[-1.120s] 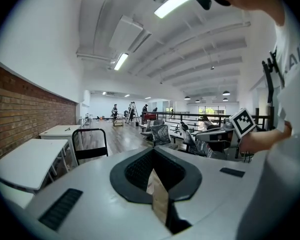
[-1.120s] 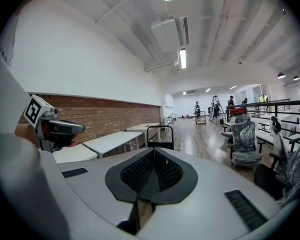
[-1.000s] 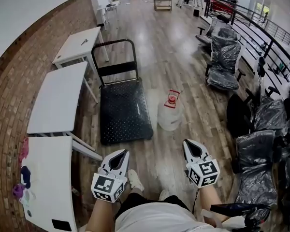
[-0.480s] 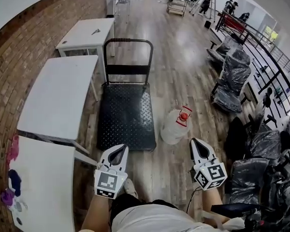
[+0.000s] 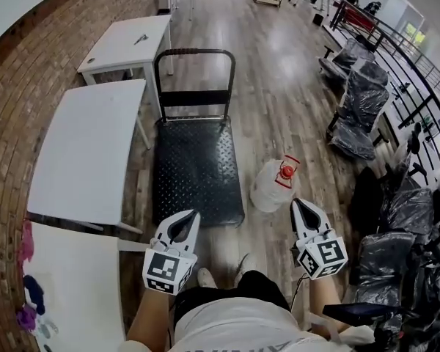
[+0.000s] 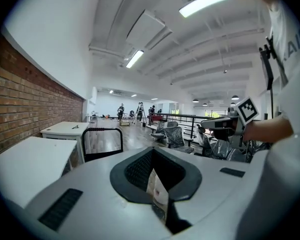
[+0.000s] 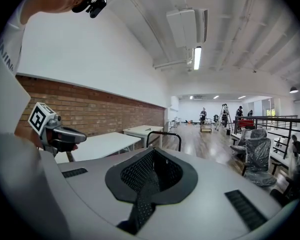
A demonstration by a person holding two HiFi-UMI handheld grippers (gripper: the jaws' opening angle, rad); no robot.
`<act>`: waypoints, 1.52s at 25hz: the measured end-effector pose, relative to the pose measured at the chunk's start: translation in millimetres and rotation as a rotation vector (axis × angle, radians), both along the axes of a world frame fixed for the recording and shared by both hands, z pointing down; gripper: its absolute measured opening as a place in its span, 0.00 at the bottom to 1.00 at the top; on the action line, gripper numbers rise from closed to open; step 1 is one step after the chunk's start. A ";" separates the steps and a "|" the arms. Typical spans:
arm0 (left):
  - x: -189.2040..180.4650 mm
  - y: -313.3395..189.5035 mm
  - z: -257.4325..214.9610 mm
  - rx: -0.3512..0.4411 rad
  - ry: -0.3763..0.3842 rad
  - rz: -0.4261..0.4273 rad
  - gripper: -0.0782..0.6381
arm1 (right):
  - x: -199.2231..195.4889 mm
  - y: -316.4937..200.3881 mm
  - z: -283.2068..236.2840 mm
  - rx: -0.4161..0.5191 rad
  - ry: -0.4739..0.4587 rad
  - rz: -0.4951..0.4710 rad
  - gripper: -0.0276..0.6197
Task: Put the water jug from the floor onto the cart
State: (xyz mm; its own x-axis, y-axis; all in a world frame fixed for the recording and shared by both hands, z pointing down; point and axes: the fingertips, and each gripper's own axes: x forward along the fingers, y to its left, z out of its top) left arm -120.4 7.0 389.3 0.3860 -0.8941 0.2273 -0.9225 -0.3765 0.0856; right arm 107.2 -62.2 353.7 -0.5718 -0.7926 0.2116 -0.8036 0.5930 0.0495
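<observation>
The clear water jug with a red cap stands on the wood floor, just right of the black flat cart. The cart's deck is bare and its push handle rises at the far end. My left gripper hovers shut and empty over the cart's near edge. My right gripper is also shut and empty, a short way on the near side of the jug, touching nothing. In the left gripper view the jaws are shut, with the cart handle ahead. The right gripper view shows shut jaws.
White tables line the brick wall on the left, one at my near left. Plastic-wrapped chairs and a black railing stand on the right. My shoes are just behind the cart.
I have walked forward: the cart and jug have come closer and lower in the head view. Both grippers travelled along, still shut, and now sit near the cart's edge and the jug.
</observation>
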 end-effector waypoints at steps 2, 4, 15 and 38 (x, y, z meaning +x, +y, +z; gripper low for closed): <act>5.0 -14.9 -1.7 -0.003 -0.002 0.008 0.11 | 4.4 -13.2 6.0 -0.015 -0.001 -0.003 0.05; 8.7 -30.2 -1.5 -0.014 -0.006 0.003 0.11 | 9.4 -29.3 13.0 -0.028 -0.008 -0.005 0.05; 42.2 -150.7 -5.9 -0.060 -0.031 -0.103 0.11 | 50.4 -167.0 26.8 -0.070 -0.105 -0.067 0.05; 81.5 -299.9 71.1 -0.177 -0.135 0.102 0.11 | 132.7 -277.9 153.3 -0.255 -0.003 0.234 0.05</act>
